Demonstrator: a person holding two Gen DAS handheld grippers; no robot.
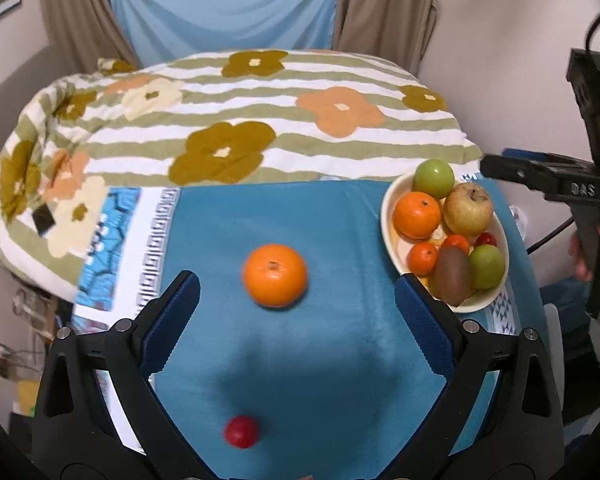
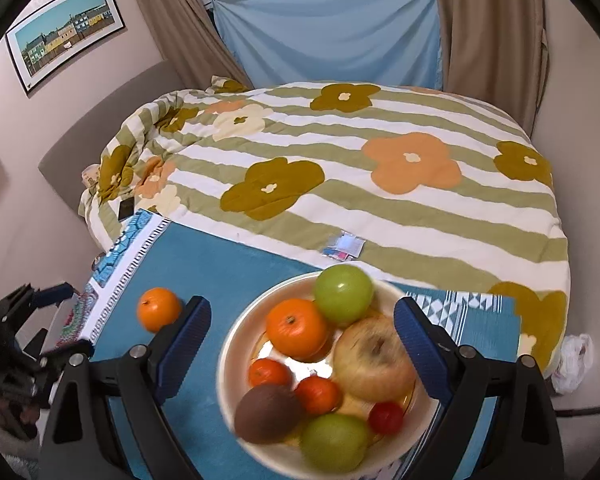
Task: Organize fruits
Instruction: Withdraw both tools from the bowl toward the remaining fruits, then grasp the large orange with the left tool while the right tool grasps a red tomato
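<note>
Left claw wide, empty | right claw wide over bowl | risk: we nudge orange or tomato; either rolls off surface

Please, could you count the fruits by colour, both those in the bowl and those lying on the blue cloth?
Orange: 4 – three in the bowl, one loose on the blue cloth
Green: 2 – both in the bowl
Red: 2 – one in the bowl, one on the cloth
Yellowish apple: 1
Brown kiwi: 1
Total: 10
</note>
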